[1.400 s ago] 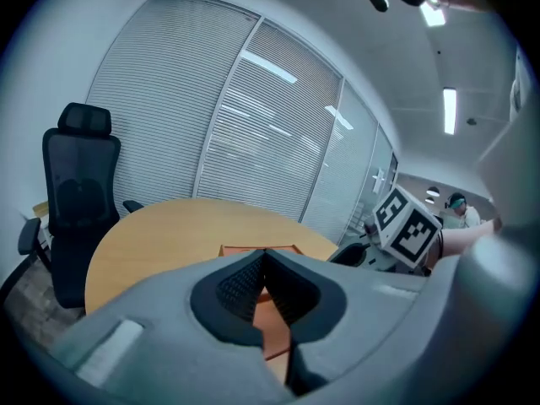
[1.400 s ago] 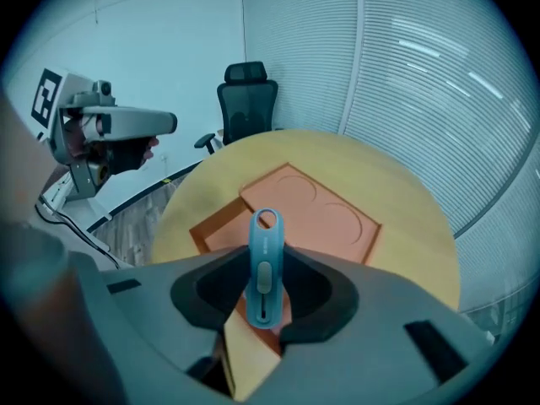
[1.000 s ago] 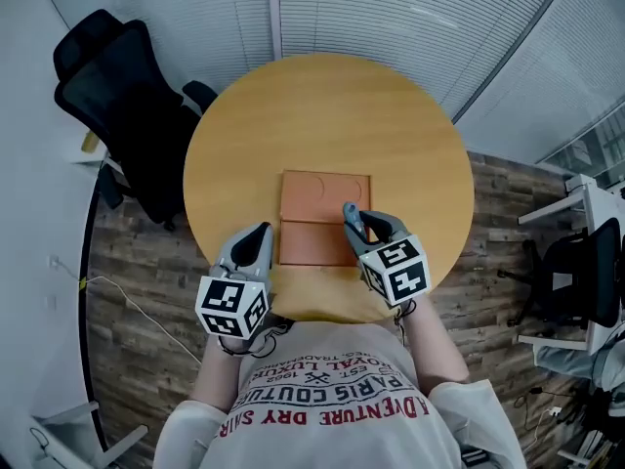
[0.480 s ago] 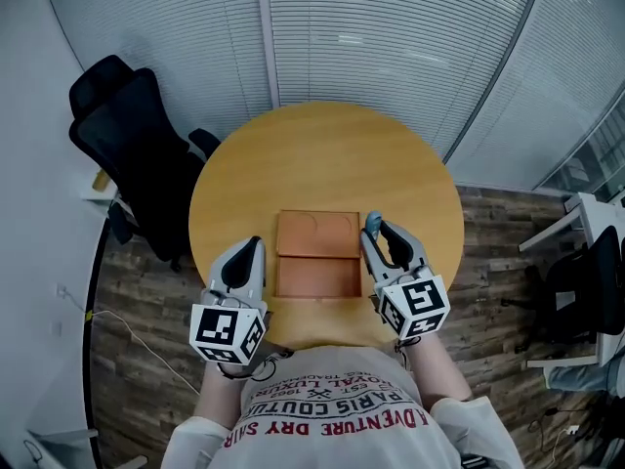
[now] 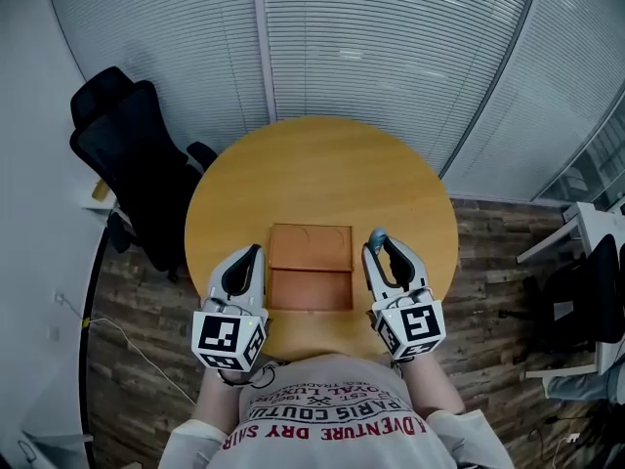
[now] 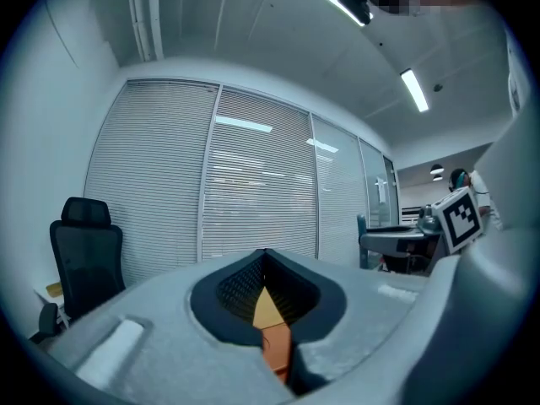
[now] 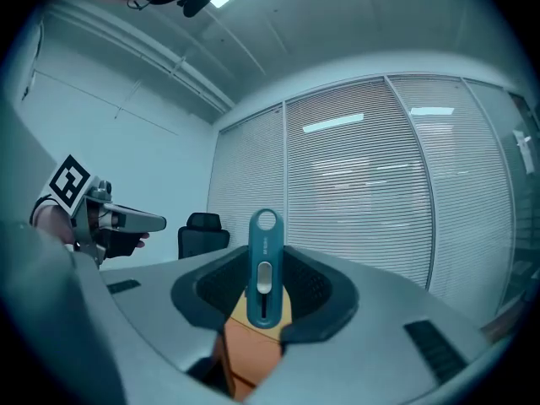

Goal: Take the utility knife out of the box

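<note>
Mostly hidden in the head view, the blue utility knife (image 5: 377,234) shows only its ringed tip right of centre, clamped in the right gripper (image 5: 383,254) beside the brown box (image 5: 311,267). Left gripper (image 5: 244,264), lower left: jaws together, empty. Upside-down shirt (image 5: 322,420) print reads "PARIS COUTURE".

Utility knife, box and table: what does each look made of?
Utility knife: probably moulded plastic. The body is matte teal, with a pale slider and a hanging hole.
Box: probably cardboard, though a leather-look covering is possible. It is orange-brown and matte, with flat panels and curved notch outlines.
Table: wood or wood-look laminate. The top is smooth and light brown with a mild sheen; the grain is too fine to tell.
</note>
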`<state>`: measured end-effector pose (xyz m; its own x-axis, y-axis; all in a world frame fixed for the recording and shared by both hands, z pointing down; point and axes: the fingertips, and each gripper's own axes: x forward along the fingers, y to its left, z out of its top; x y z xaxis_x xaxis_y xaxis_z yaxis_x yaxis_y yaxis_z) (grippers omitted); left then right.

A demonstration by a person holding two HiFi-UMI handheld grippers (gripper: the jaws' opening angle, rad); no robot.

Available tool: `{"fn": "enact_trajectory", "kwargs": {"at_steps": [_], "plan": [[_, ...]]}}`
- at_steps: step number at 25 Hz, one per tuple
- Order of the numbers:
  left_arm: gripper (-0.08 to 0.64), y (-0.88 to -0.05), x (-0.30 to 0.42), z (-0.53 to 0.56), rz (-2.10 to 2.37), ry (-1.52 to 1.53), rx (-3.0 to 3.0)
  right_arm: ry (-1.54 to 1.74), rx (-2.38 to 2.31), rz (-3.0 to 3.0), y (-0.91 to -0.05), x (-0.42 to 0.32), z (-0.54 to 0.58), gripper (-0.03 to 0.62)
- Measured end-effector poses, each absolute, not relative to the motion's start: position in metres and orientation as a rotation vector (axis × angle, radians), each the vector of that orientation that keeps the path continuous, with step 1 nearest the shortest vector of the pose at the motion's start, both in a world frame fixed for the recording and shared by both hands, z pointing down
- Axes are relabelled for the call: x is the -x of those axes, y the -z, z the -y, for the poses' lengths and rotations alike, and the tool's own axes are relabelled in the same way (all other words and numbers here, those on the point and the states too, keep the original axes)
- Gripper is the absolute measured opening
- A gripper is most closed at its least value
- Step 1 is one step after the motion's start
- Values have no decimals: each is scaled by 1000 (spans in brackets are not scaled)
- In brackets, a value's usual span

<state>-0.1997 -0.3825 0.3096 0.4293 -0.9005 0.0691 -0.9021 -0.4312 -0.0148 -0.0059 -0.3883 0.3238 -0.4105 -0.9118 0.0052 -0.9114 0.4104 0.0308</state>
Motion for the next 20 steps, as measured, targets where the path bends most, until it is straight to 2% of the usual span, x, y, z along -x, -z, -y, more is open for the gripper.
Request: {"fn": "enact_trajectory", "kwargs": {"at_steps": [20], "plan": [[-6, -324, 185, 397, 1631, -96, -2581, 41, -1702, 2610, -333, -8, 399, 130]]}}
